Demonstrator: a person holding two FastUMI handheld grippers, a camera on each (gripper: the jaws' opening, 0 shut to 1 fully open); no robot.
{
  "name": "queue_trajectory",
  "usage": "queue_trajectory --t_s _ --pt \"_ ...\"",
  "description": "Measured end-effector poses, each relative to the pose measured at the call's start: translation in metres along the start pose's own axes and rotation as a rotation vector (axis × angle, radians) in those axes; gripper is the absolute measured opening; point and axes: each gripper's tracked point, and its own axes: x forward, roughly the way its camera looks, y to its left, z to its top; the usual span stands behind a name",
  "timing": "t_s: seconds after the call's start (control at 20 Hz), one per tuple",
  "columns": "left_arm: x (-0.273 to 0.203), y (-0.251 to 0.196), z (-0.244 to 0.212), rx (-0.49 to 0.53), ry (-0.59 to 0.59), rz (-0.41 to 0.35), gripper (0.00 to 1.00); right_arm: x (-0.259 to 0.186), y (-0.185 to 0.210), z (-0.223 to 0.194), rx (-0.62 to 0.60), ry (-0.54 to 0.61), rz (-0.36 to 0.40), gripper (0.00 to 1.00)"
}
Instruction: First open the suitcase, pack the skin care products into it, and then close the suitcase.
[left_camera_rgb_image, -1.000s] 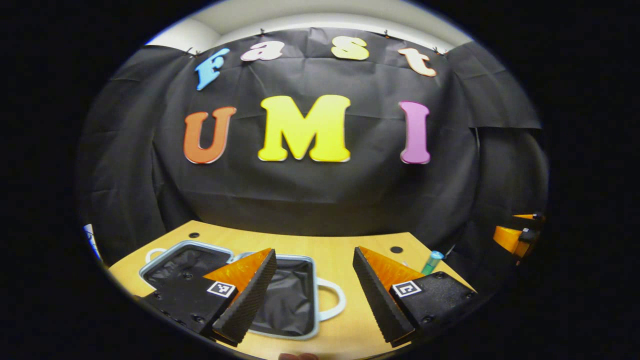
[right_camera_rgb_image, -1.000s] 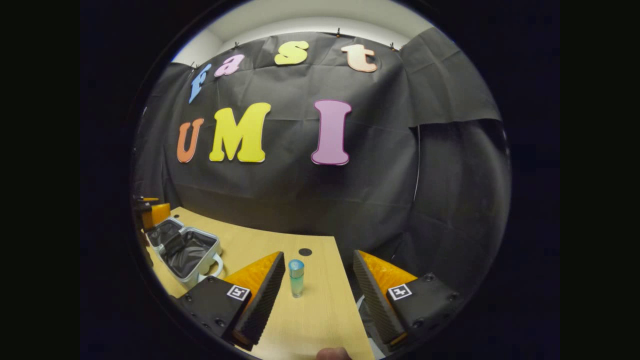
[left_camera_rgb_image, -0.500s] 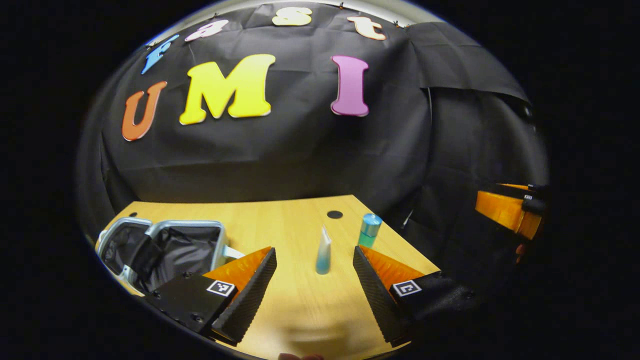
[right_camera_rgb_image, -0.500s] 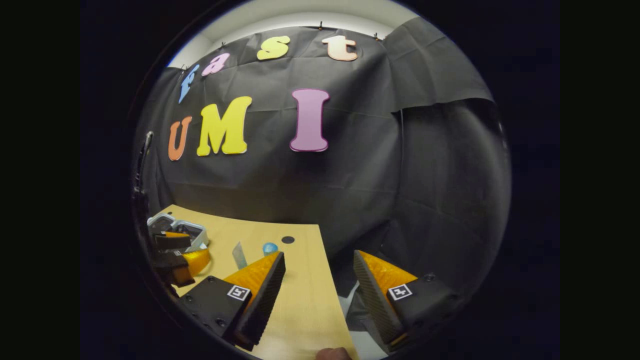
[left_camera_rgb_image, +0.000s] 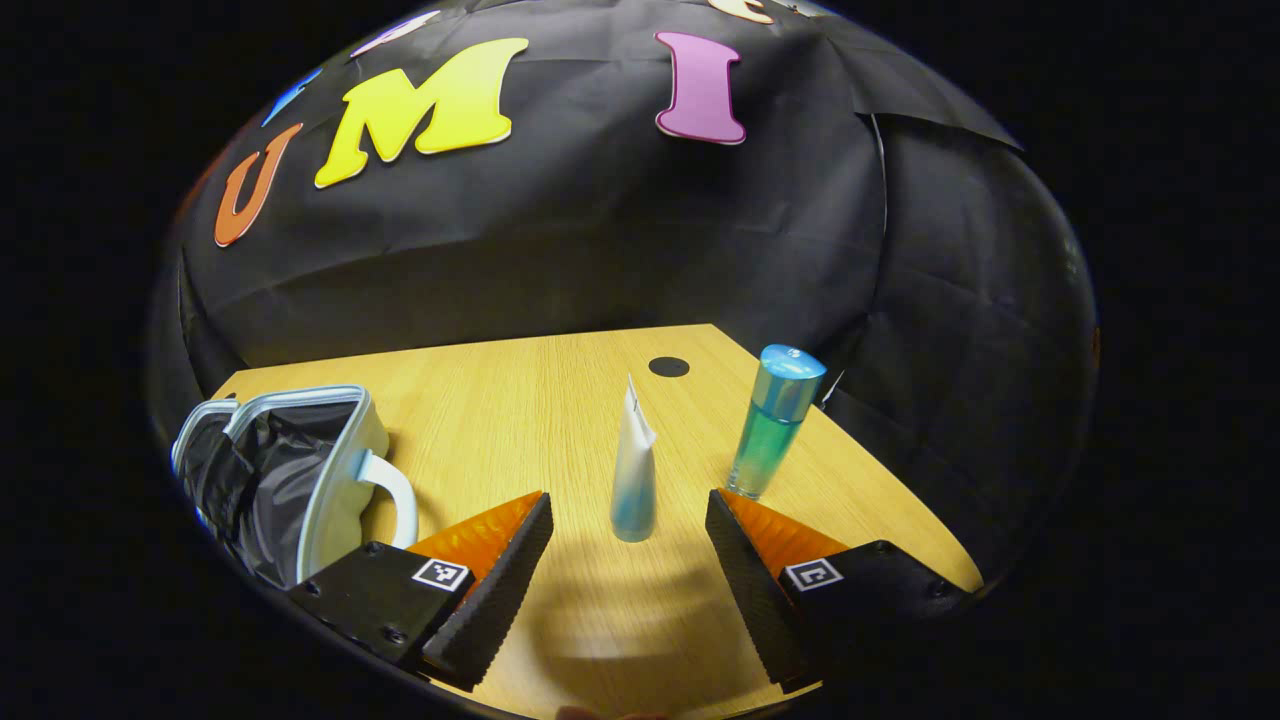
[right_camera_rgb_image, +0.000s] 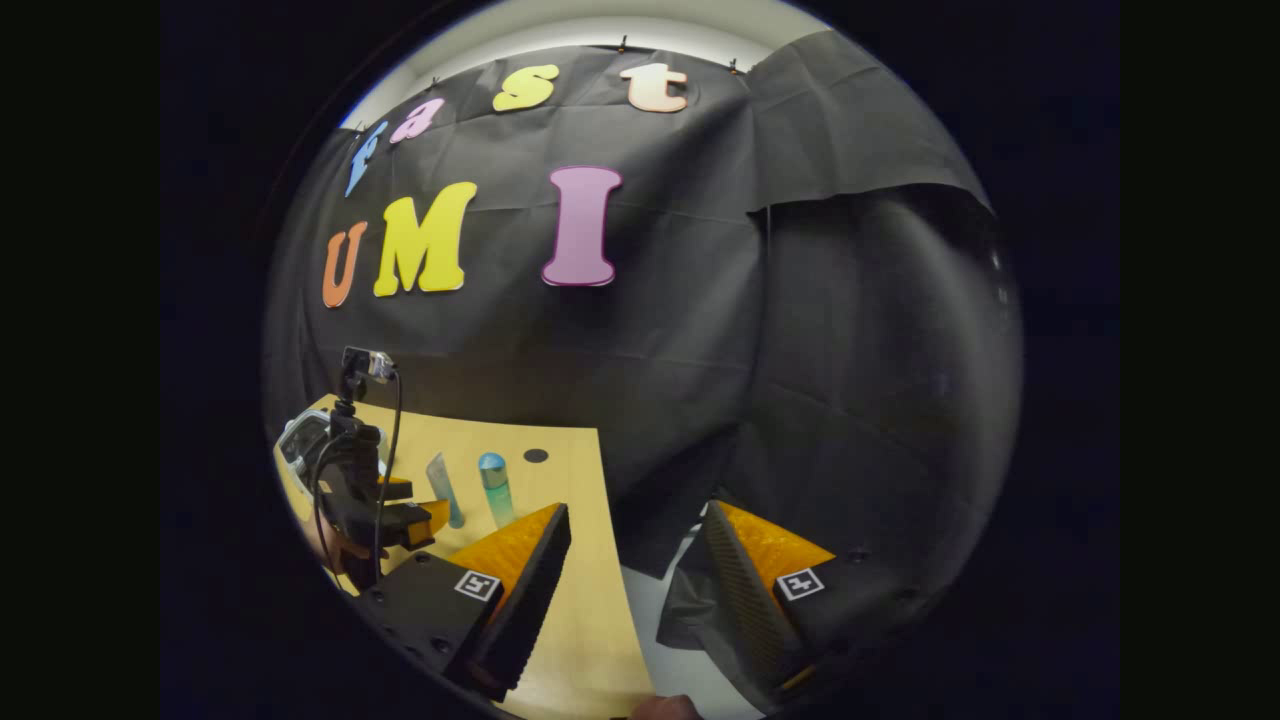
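Observation:
A small pale suitcase (left_camera_rgb_image: 335, 470) lies open at the table's left, showing its dark lining. A white tube (left_camera_rgb_image: 633, 470) stands on its blue cap, just beyond my open left gripper (left_camera_rgb_image: 628, 498) and centred between its fingers, untouched. A blue-green bottle (left_camera_rgb_image: 772, 425) stands upright to the tube's right, near the right finger. In the right gripper view, my right gripper (right_camera_rgb_image: 636, 507) is open and holds nothing at the table's right edge. That view has the tube (right_camera_rgb_image: 445, 490), the bottle (right_camera_rgb_image: 495, 488) and the suitcase (right_camera_rgb_image: 300, 440) far to the left.
The wooden table (left_camera_rgb_image: 520, 400) has a round dark cable hole (left_camera_rgb_image: 669, 366) near its back right corner. In the right gripper view a hand holds the left gripper (right_camera_rgb_image: 400, 515), with a cable rising from it. Pale floor (right_camera_rgb_image: 640, 610) lies beyond the table's right edge.
My left gripper swung right from above the suitcase and moved in on the tube. My right gripper drew away from the bottle to the table's right edge.

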Motion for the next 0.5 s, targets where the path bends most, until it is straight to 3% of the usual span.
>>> queue_trajectory --t_s 0.3,0.5 --pt "0.034 -0.002 -0.023 0.017 0.081 0.001 0.95 -0.007 -0.023 -0.01 0.007 0.028 -0.061 0.82" --pt "0.04 -0.004 -0.026 0.022 0.095 -0.004 0.76 -0.008 -0.024 -0.009 0.008 0.031 -0.067 0.83"
